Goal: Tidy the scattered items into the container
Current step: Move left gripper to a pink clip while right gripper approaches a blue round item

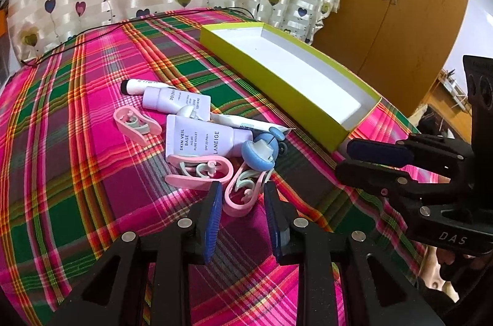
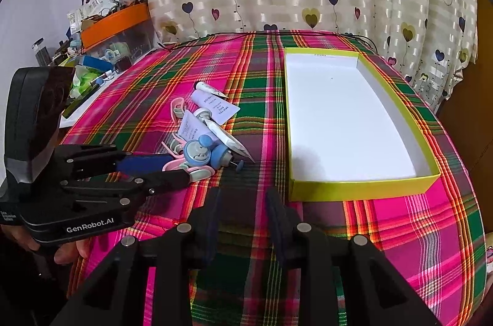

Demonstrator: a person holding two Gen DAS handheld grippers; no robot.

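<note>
left gripper (image 1: 242, 190) parted around pink clip (image 1: 243, 190), unclosed

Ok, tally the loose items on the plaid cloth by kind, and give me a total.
Pink clips: 3
Lavender tubes: 2
White tubes: 2
Blue round pieces: 2, as far as the pile shows
Total: 9

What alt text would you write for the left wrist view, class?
The open left gripper straddles a pink clip at the near edge of a pile of clips and tubes on plaid cloth. The empty yellow-green box lies beyond; the right gripper is at right.
</note>
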